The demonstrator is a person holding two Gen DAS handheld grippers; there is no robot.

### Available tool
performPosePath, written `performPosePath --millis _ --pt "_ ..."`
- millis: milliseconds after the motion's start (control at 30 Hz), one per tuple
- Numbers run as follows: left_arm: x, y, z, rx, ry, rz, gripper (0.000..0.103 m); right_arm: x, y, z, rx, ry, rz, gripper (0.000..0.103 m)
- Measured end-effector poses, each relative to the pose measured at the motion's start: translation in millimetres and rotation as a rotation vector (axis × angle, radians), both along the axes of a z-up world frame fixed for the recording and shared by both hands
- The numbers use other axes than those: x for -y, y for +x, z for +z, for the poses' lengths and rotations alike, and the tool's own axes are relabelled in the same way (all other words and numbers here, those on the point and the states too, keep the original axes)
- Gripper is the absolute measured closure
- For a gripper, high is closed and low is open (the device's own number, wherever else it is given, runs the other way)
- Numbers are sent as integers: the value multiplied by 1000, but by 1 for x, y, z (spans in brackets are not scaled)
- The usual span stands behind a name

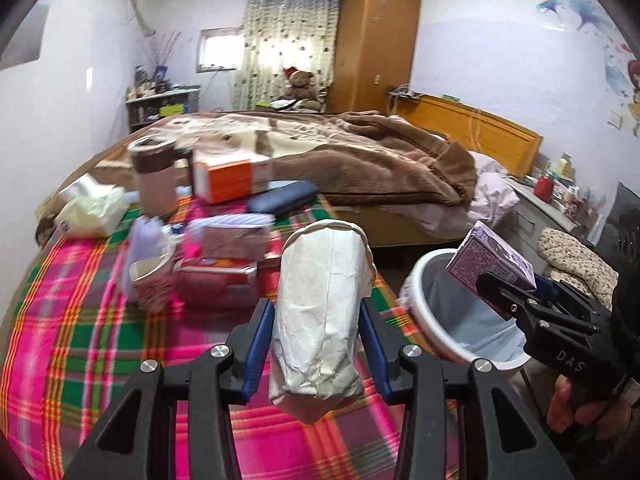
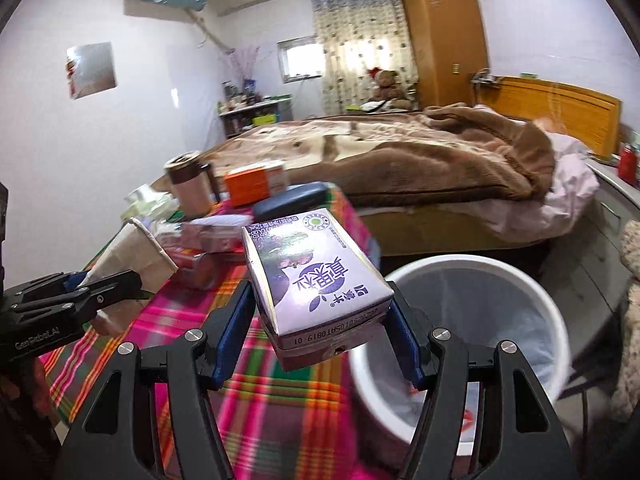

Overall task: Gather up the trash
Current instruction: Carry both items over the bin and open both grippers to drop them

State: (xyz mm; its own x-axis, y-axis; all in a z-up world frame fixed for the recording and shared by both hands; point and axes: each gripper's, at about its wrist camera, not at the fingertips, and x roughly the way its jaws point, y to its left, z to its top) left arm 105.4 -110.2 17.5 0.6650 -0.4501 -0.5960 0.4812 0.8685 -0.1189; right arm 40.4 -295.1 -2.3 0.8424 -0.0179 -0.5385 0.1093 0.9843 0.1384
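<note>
Crushed paper cup (image 1: pixel 320 312), long axis pointing away, fills the left hand-held gripper (image 1: pixel 316 336); right hand-held gripper (image 2: pixel 324 320) clamps carton (image 2: pixel 316 276).

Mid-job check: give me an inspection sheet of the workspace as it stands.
Surface: plaid tablecloth, crowded at the far end.
Job's things: crushed paper cup and purple drink carton, both held; white bin beside the table, lined.
Clutter: mug, orange box, tissue pack, dark case.
Grippers: left gripper shut on the cup; right gripper shut on the carton.
Cables: nothing seen.
Surroundings: bed with brown blanket, wardrobe.
</note>
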Motion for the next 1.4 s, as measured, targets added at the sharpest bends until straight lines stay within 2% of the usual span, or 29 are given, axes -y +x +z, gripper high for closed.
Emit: performPosePath --millis 233,533,767,1000,1200,1300,1400 --pt "52 2 -1 -5 -1 -96 59 43 -12 -6 -15 -6 -127 38" --pt "125 7 -20 -37 17 -205 59 83 -15 -23 -73 -18 -254 38" --pt "166 11 -38 -49 65 -245 59 103 -13 -37 -123 -24 -293 38" --pt "187 17 -49 -64 80 -268 59 115 -9 -47 -177 -22 -314 37" --pt "187 24 -50 -84 61 -266 47 121 -7 -50 -204 -12 -318 37" --pt "184 24 -47 -69 61 -250 33 122 -8 -51 -205 -3 -319 36" --pt "178 23 -45 -66 46 -246 33 122 -12 -49 -194 5 -331 31"
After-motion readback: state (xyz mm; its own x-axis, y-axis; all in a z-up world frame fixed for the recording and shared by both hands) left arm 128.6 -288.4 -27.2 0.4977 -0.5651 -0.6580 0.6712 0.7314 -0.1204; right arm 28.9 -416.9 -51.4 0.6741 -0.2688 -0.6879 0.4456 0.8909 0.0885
